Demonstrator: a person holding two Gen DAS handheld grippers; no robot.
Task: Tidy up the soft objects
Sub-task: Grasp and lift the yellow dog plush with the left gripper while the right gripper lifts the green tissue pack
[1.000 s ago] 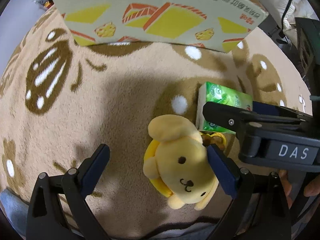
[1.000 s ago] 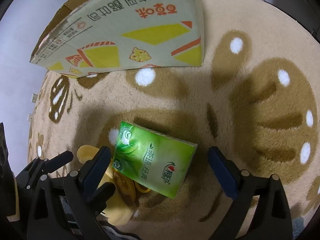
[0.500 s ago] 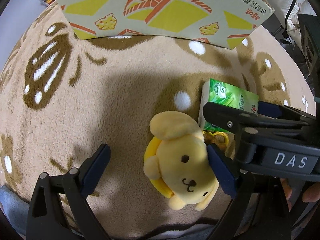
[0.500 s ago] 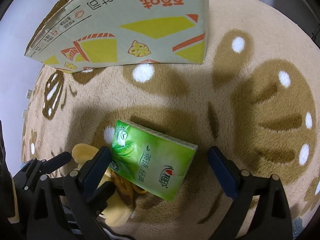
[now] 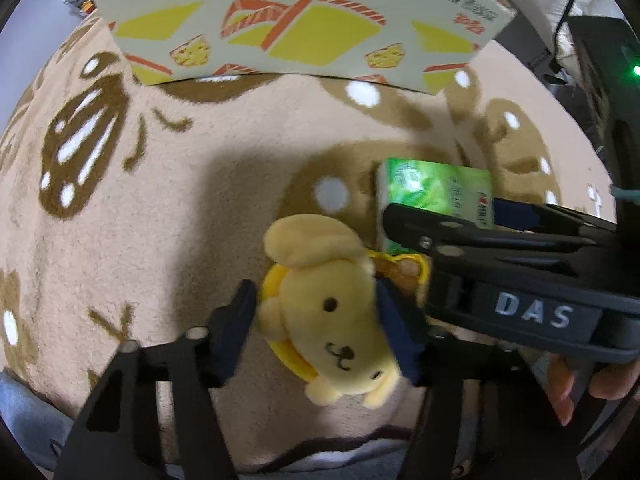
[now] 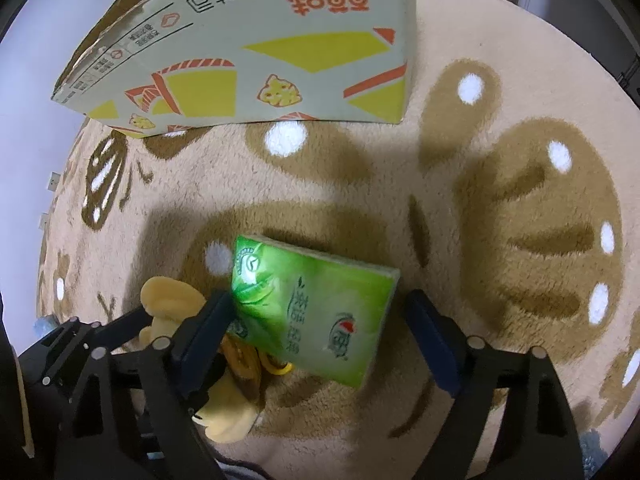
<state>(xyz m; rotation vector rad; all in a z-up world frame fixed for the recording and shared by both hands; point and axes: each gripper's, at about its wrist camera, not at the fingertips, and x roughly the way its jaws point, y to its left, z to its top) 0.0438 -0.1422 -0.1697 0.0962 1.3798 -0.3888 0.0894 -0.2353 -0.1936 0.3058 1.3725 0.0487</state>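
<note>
Closing now around the yellow plush dog toy (image 5: 332,316) on the beige patterned rug (image 5: 160,208), the left gripper (image 5: 316,320) has its jaws far narrower than a second ago, with both pads seemingly touching the soft head. The right gripper (image 6: 324,332) is closing too, but less: its jaws have narrowed only a little around the green soft tissue pack (image 6: 312,304), and the right pad is apart from it. Both pickups seem started, and the printed cardboard box (image 6: 248,48) stands behind, well apart.
</note>
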